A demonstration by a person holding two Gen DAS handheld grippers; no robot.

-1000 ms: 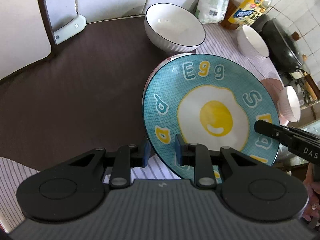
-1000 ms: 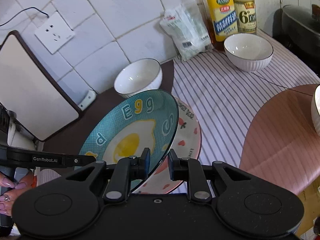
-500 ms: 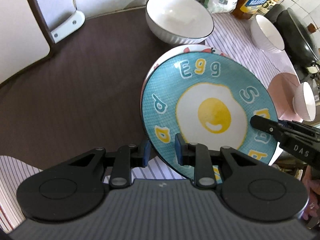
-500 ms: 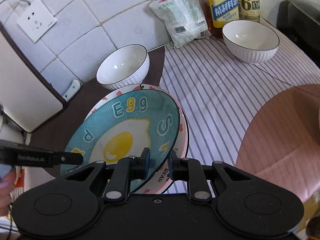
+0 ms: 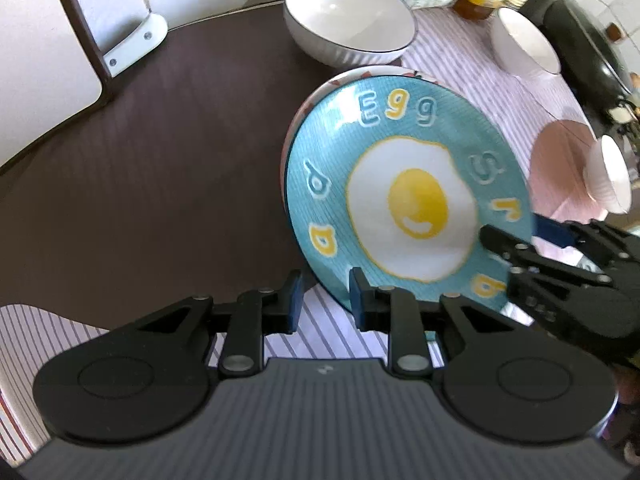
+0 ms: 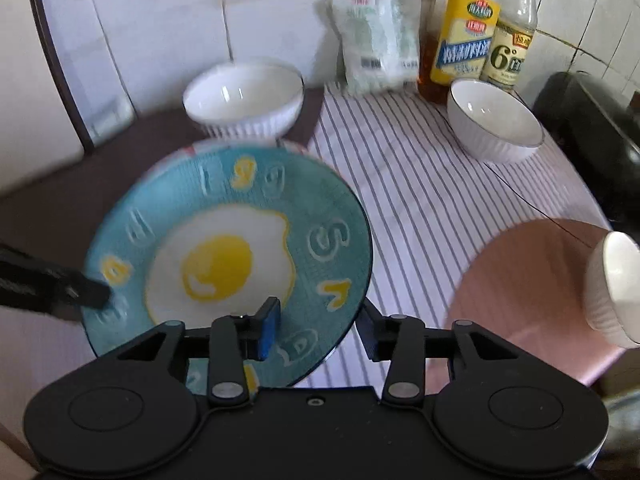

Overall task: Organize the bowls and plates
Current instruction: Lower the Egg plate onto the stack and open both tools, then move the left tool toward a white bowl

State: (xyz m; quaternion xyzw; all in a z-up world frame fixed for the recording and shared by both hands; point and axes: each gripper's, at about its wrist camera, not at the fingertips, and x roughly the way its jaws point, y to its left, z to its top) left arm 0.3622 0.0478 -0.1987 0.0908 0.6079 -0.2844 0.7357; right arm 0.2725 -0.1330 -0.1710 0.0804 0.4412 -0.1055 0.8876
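A teal plate with a fried-egg picture (image 5: pixel 408 200) (image 6: pixel 228 256) lies on top of a pink-and-white plate (image 5: pixel 352 74), whose rim shows behind it. My left gripper (image 5: pixel 324 300) is open, its fingers on either side of the teal plate's near left rim. My right gripper (image 6: pixel 318 326) is open, its fingers wide apart around the plate's near right rim; it also shows in the left wrist view (image 5: pixel 516 240). A white bowl (image 5: pixel 348 20) (image 6: pixel 244 98) stands just behind the plates.
A second white bowl (image 6: pixel 494 124) stands on the striped cloth (image 6: pixel 420 200) by two bottles (image 6: pixel 464 44) and a white packet (image 6: pixel 376 52). A third bowl (image 6: pixel 614 288) sits at the right on a pink mat (image 6: pixel 520 288). A dark pan (image 5: pixel 588 52) is far right. A board (image 5: pixel 40 40) leans at left.
The teal plate came down from a tilt onto the pink plate. Both grippers, which were shut on its rim, have opened, the right one wide.
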